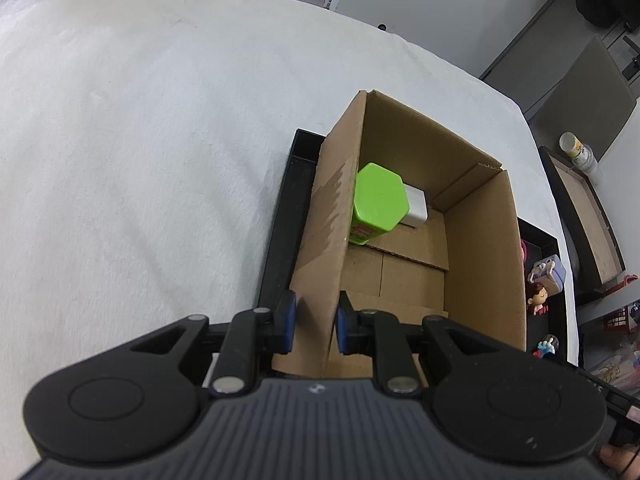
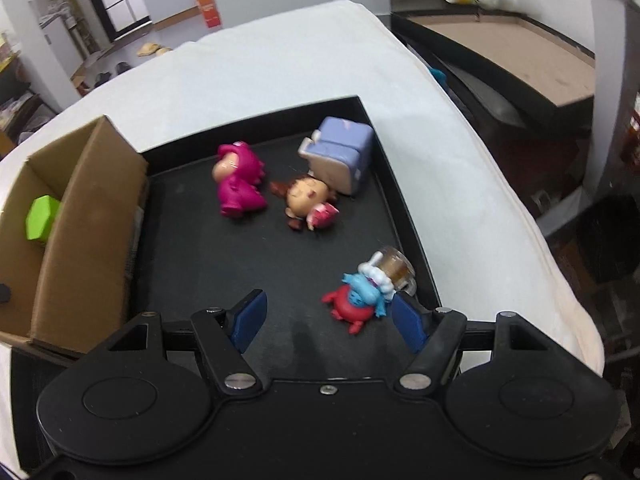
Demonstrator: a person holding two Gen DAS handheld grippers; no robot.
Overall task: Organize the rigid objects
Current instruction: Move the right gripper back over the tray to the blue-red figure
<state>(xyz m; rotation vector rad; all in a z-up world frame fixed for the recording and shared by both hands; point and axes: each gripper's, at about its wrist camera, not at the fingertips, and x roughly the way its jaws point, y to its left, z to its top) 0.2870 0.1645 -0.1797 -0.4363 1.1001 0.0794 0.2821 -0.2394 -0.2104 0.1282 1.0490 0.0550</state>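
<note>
Two items already sit in my box (image 1: 480, 240): a green jar (image 1: 378, 204) and a white block (image 1: 416, 204) touching it, both at the far end. Four toys are left on the black tray (image 2: 240, 264): a pink figure (image 2: 238, 182), a doll (image 2: 308, 200), a lilac block toy (image 2: 340, 156) and a red-and-blue figure (image 2: 360, 296). My left gripper (image 1: 314, 322) has its fingers narrowed onto the box wall, steadying it. My right gripper (image 2: 328, 316) is half-spread and empty, with the red-and-blue figure just ahead of the fingers, likely next.
</note>
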